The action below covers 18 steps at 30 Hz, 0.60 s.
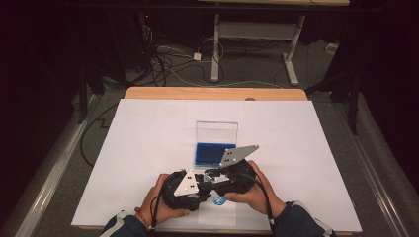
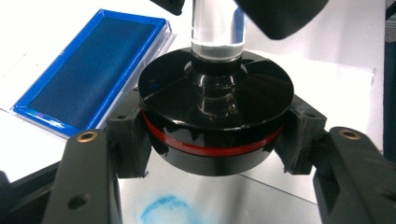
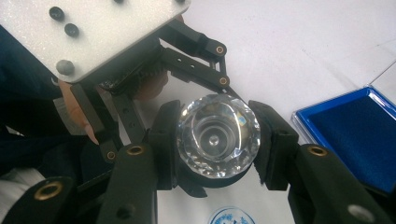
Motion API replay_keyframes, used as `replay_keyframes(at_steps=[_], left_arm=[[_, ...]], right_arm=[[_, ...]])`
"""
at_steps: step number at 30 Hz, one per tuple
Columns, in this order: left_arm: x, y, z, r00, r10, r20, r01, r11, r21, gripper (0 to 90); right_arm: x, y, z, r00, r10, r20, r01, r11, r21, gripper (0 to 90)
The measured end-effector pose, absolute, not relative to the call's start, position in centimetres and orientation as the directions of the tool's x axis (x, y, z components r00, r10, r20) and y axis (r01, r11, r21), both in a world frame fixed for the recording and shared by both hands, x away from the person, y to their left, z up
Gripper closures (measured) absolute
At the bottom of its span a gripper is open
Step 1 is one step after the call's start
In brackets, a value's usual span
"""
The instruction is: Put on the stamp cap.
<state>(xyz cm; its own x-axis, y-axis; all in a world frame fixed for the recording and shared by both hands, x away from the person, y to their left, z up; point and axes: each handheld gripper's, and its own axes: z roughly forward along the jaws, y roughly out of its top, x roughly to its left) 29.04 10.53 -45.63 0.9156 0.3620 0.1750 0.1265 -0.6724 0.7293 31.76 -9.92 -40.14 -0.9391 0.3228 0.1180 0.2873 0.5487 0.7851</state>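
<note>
Holding a stamp [image 2: 217,126] between them, both grippers are closed on it just above the white surface [image 1: 148,148]: the left gripper [image 2: 217,154] clamps its black, red-banded base, and the right gripper [image 3: 218,140] pinches the clear faceted knob at its top. A blue print [image 2: 163,212] already marks the paper below, and the open blue ink pad [image 1: 213,154] lies just beyond. Judging by this, the stamping step is in hand; the next move calls for keeping the base level and pressing straight down, or re-inking first.

Stamp [image 2: 217,123]: glossy black base, clear faceted handle; ink pad [image 2: 84,74]: matt blue felt.
</note>
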Motion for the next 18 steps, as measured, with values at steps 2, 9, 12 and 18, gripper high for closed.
replay_keyframes(at_steps=[2, 9, 12, 18], left_arm=[[29.1, 10.5, -45.7, 0.916, 0.362, 0.17, 0.128, -0.669, 0.732, 36.4], [29.2, 10.7, -45.5, 0.92, 0.366, 0.138, 0.122, -0.605, 0.787, 36.1], [29.1, 10.8, -45.5, 0.919, 0.371, 0.134, 0.12, -0.586, 0.801, 35.7], [29.0, 10.8, -45.5, 0.917, 0.378, 0.131, 0.114, -0.561, 0.82, 31.8]], right_arm=[[31.7, -9.9, -40.1, -0.938, 0.325, 0.116, 0.288, 0.551, 0.783, 57.8], [31.5, -10.1, -39.5, -0.937, 0.335, 0.102, 0.276, 0.527, 0.804, 57.8], [31.4, -10.2, -39.2, -0.937, 0.336, 0.1, 0.271, 0.515, 0.813, 57.8], [31.3, -10.4, -39.0, -0.936, 0.34, 0.091, 0.263, 0.506, 0.822, 57.8]])
